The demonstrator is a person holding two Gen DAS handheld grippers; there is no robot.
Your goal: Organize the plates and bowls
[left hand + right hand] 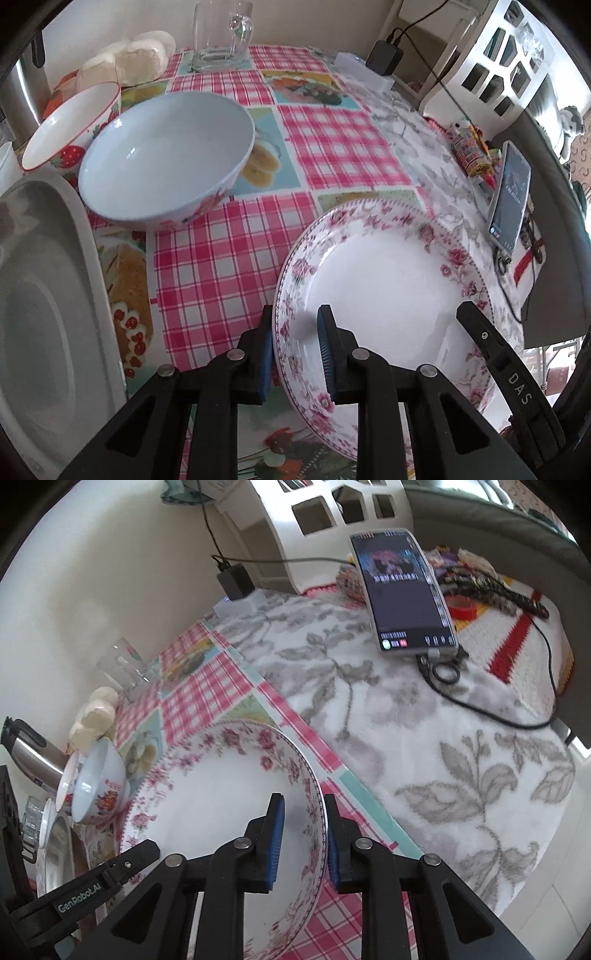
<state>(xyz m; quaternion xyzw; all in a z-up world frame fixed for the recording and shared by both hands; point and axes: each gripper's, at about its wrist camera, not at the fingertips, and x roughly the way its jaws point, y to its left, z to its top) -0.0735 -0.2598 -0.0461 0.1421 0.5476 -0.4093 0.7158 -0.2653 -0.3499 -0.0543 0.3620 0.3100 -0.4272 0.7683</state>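
**Floral plate in both grippers, bowls yet to be sorted**

You have the floral plate (384, 295) clamped from two sides above the checked tablecloth (221, 258). Your left gripper (295, 350) pinches its left rim, one blue pad outside the edge and the other on the white face. Your right gripper (303, 838) has closed on the opposite rim in the same way, with the rim caught between its pads. Each claw is shut on the plate and neither has room to spare. The plate looks tilted and lifted at one edge, though whether it has fully left the cloth cannot be told.

Judged from this, the sorting is at an early stage. The pale blue bowl (166, 162) sits by itself on the cloth, well apart from the plate. The strawberry bowl (70, 122) leans just behind it, close against it but not nested. At your left a white oval dish (48, 295) lies at the table's edge, with nothing visible in it.

Nothing is stacked so far. What remains, by the look of it, is to set this plate down in its place and then gather the two bowls together. The phone (402, 590) and its cable (517, 716) lie on the grey leaf-patterned cloth (406, 760) to your right, so keep the plate's swing clear of them. A glass mug (221, 33) stands at the far edge.
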